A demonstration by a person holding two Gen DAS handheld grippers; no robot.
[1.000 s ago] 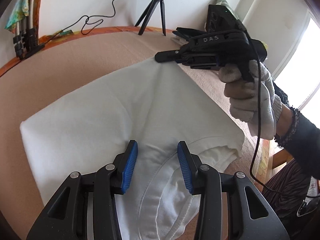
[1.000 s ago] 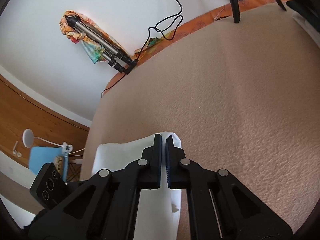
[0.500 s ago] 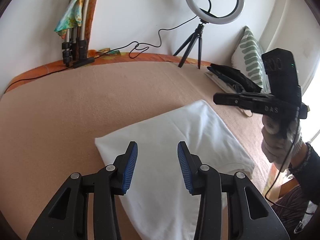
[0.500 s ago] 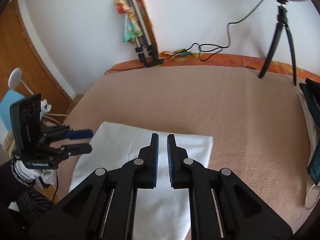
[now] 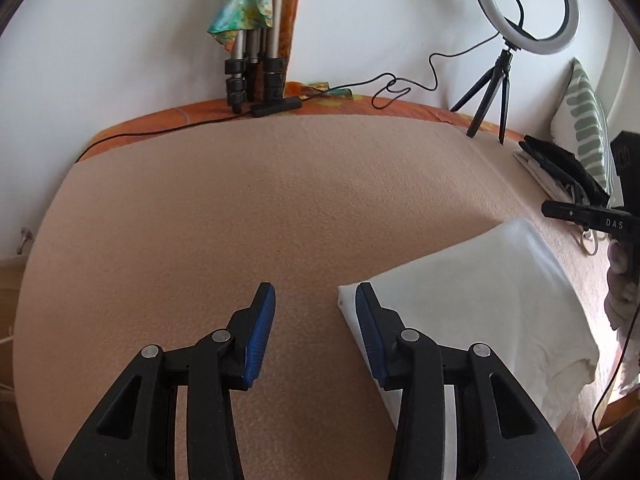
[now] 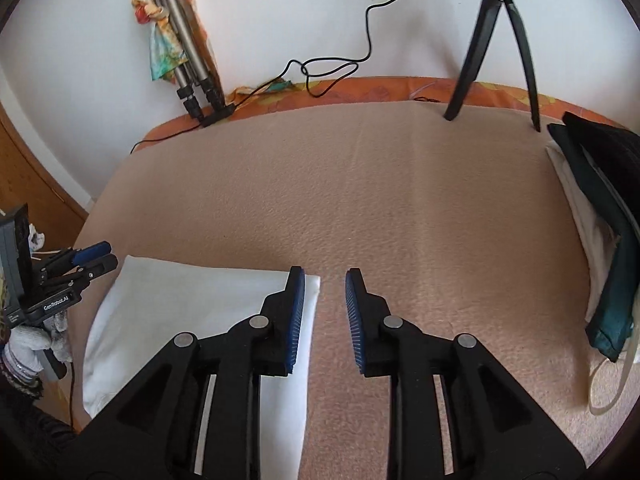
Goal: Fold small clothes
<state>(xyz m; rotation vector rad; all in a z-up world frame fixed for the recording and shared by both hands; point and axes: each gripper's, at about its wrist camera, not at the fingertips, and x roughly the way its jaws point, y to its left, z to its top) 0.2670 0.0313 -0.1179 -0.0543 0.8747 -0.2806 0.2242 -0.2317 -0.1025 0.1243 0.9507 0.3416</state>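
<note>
While lifting clear of the folded white garment (image 6: 192,320) near the bed's (image 6: 400,200) front edge, right tongs (image 6: 324,320) opening, empty; left tongs (image 5: 316,336) hovering released, gripping nothing; fold seemingly finished.

The folded garment (image 5: 472,304) was plain white on a peachy-beige blanket (image 5: 240,220), and an orange patterned cover (image 6: 380,92) peeked out along the wall edge. Both grippers were black with bright blue pads (image 5: 262,332), the wall was white, and a scarf (image 5: 244,4) in teal, yellow and orange hung on a grey and black tripod (image 5: 252,64). Over on the side was a white pillow (image 5: 584,132) with green stripes, a pile of black, dark teal and white clothes (image 6: 600,200), and a white ring light (image 5: 528,4) on black legs.
</note>
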